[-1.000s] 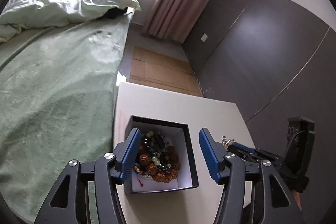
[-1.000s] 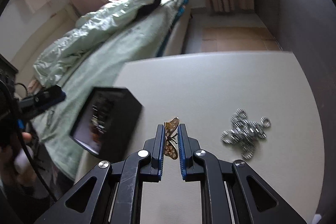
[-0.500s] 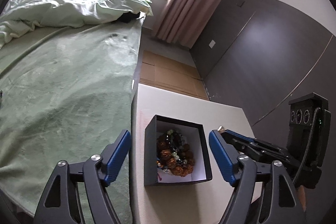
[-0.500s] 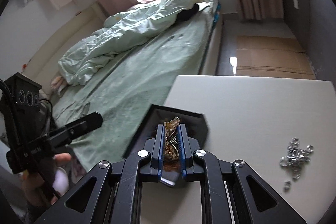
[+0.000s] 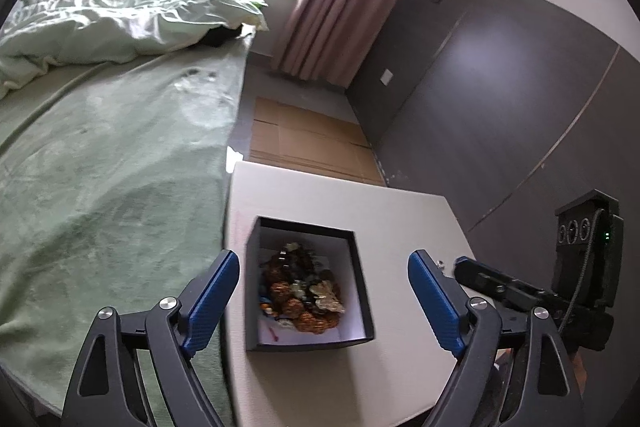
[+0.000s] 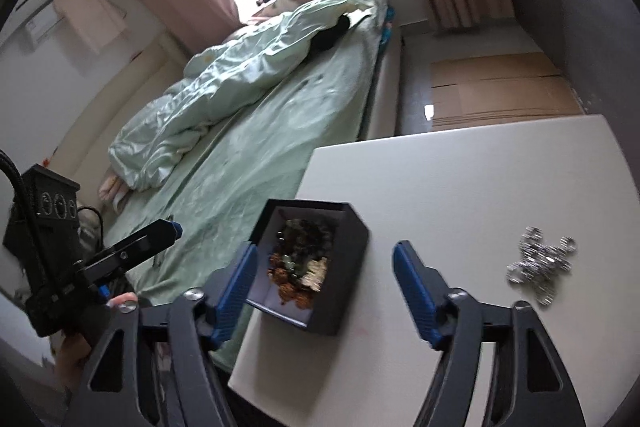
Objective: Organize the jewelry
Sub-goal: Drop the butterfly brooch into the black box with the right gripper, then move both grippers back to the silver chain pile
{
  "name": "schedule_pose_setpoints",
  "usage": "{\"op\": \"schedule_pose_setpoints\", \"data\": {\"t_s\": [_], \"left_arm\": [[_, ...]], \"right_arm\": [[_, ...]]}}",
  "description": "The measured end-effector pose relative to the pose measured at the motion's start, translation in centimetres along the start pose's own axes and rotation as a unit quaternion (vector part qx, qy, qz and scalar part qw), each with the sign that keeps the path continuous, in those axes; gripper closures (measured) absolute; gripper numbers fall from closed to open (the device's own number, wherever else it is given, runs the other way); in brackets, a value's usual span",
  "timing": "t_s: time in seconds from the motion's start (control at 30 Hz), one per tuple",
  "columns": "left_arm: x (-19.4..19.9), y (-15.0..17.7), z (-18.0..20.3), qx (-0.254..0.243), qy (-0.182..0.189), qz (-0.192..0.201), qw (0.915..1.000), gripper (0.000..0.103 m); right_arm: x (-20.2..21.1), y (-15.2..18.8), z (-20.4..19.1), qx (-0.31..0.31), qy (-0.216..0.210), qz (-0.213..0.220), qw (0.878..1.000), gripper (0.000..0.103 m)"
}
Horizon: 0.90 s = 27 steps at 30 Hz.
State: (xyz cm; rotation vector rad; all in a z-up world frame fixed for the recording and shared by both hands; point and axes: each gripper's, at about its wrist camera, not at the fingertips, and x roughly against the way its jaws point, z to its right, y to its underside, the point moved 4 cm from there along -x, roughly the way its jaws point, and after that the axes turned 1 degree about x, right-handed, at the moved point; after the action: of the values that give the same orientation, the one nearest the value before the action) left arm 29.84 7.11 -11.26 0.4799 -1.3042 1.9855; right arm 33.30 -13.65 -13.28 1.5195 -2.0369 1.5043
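Observation:
A black box (image 5: 360,291) with a white inside stands on the white table (image 5: 400,215), near its left edge. It holds a heap of brown bead bracelets (image 5: 296,291) with a gold butterfly piece (image 5: 328,297) on top. My left gripper (image 5: 324,299) is open and empty above the box. My right gripper (image 6: 324,291) is open and empty over the same box (image 6: 352,247); the gold piece (image 6: 314,275) lies inside. A silver chain (image 6: 540,265) lies on the table to the right.
A bed with a green blanket (image 5: 100,167) runs along the table's left edge. Cardboard sheets (image 5: 304,143) lie on the floor beyond the table. A dark wall (image 5: 500,107) stands at the right.
My right gripper was shut on the gold butterfly piece; it has opened and the piece now lies in the box. My left gripper stays open and has drawn back a little.

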Motion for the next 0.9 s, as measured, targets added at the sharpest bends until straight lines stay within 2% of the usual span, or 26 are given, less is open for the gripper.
{"op": "schedule_pose_setpoints", "data": {"t_s": [0.07, 0.3, 0.4, 0.9], "left_arm": [[-0.4, 0.1, 1.0, -0.009, 0.005, -0.004, 0.9999, 0.013], [-2.0, 0.6, 4.3, -0.033, 0.019, -0.013, 0.9992, 0.012], [-2.6, 0.9, 5.7, -0.045, 0.024, -0.019, 0.9985, 0.012], [-8.0, 2.3, 11.8, -0.097, 0.044, -0.060, 0.9925, 0.012]], "right_arm": [[1.3, 0.2, 1.0, -0.010, 0.005, 0.013, 1.000, 0.021], [4.7, 0.8, 5.7, -0.055, 0.034, 0.029, 0.998, 0.020], [5.8, 1.2, 7.6, -0.070, 0.041, 0.027, 0.996, 0.010], [10.4, 3.2, 14.3, -0.137, 0.097, 0.053, 0.984, 0.009]]}}
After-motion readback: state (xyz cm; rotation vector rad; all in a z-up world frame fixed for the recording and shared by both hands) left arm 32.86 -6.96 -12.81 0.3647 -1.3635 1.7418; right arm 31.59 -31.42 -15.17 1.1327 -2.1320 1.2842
